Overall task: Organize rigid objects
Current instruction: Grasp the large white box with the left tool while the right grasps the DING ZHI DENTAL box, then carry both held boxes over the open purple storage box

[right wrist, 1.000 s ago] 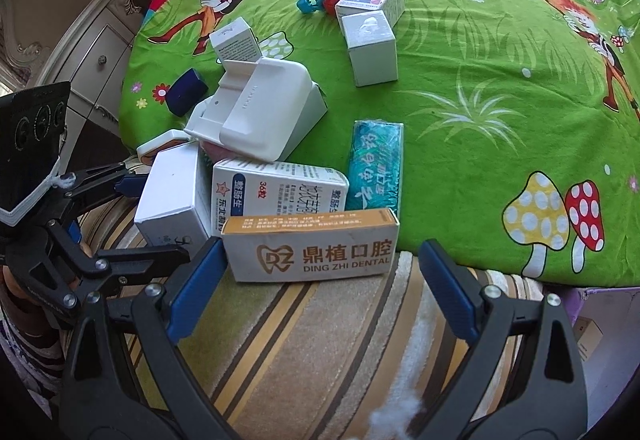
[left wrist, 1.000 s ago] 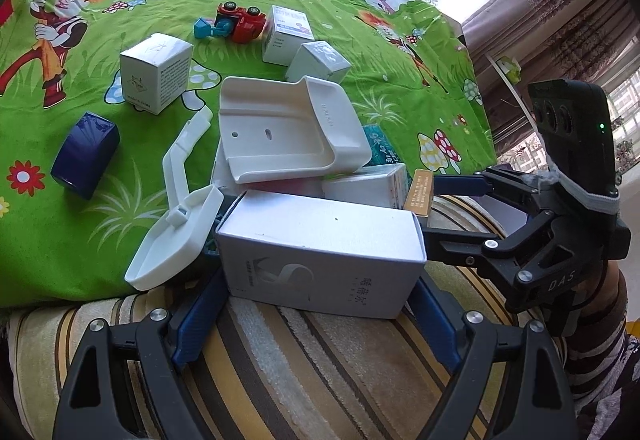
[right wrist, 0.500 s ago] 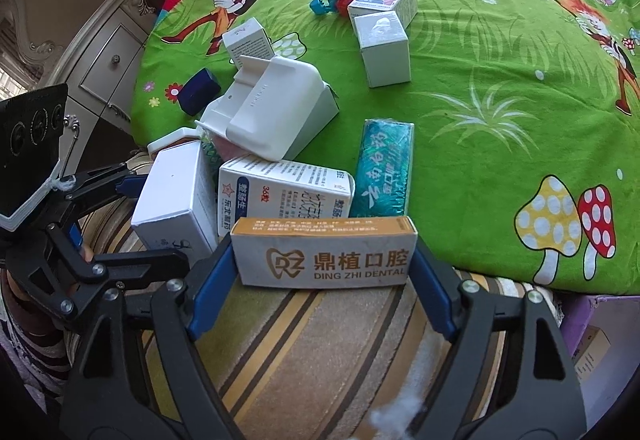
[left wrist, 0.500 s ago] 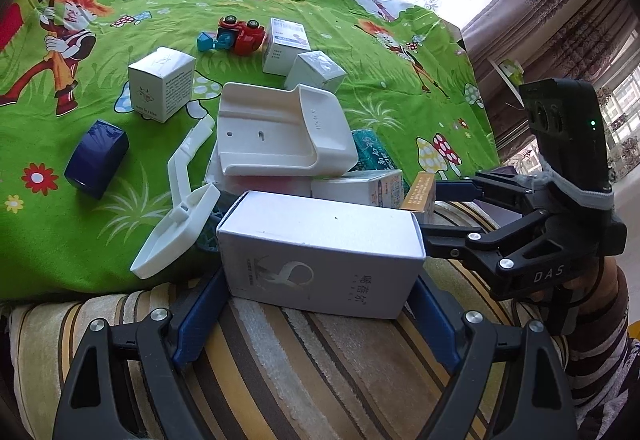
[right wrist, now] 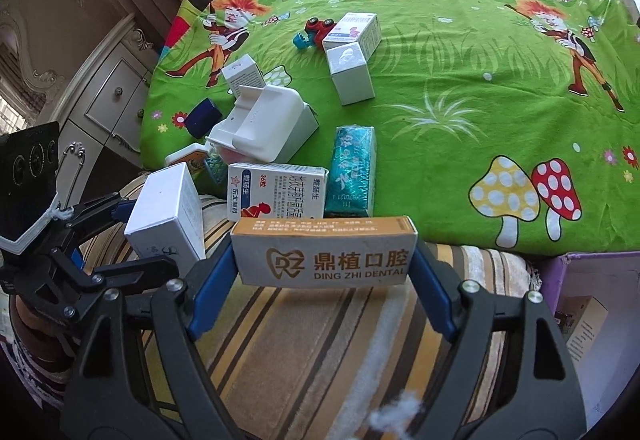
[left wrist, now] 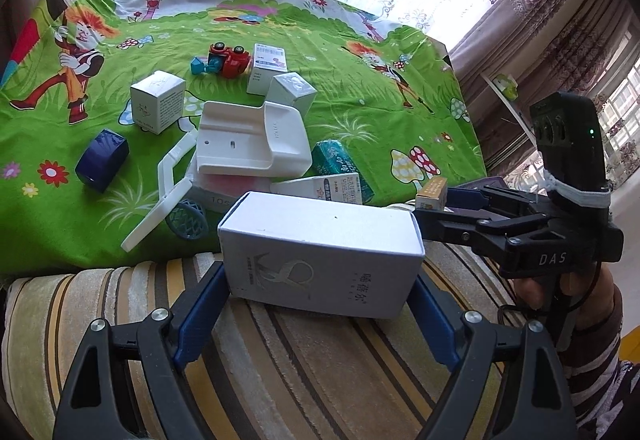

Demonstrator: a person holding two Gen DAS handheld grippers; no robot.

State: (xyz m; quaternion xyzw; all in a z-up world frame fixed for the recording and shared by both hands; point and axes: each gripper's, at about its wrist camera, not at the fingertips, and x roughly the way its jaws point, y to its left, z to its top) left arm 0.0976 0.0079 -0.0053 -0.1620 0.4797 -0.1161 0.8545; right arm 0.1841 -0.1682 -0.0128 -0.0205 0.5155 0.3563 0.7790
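Left wrist view: the left gripper (left wrist: 320,300) is clamping a white box (left wrist: 320,254) by its ends, its blue fingers (left wrist: 200,316) pressing on both sides, above a striped cushion (left wrist: 280,360). Beyond it, a white holder (left wrist: 252,140), a navy box (left wrist: 102,160) and a toy car (left wrist: 230,58) are lying on the green sheet (left wrist: 360,112). The right gripper (left wrist: 444,202) is showing at the right.

Right wrist view: the right gripper (right wrist: 324,276) is squeezing an orange dental box (right wrist: 324,252) between its fingers (right wrist: 210,292), just in front of a medicine box (right wrist: 276,192) and a teal pack (right wrist: 352,170). The left gripper (right wrist: 132,236) is gripping the white box (right wrist: 166,216) at the left.
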